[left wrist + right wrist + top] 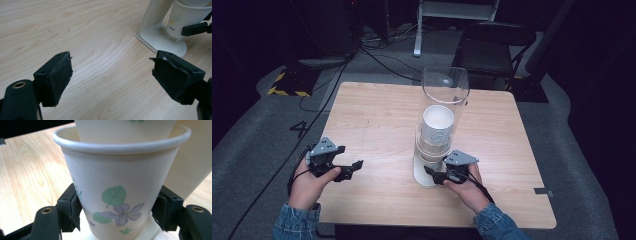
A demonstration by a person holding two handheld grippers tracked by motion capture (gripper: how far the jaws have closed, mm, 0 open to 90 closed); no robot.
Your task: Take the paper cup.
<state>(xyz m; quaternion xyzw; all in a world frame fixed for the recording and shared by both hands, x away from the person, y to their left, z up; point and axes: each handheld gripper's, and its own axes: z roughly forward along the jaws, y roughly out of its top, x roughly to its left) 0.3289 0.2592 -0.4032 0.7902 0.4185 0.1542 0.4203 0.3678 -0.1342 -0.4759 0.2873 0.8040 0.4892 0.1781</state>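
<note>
A white dispenser with a clear tube stands upright on the wooden table and holds a stack of paper cups. The lowest cup, printed with a purple flower and green leaves, hangs out of the bottom with another cup nested inside it. My right gripper is shut on this cup, with a pad against each side of its lower half. From above, the right gripper sits at the dispenser's foot. My left gripper is open over bare wood at the table's near left, with nothing between its pads.
The dispenser's white base rests on the table right of the left gripper. Behind the table stand a dark chair and a white stand leg. Cables run over the grey floor at the left.
</note>
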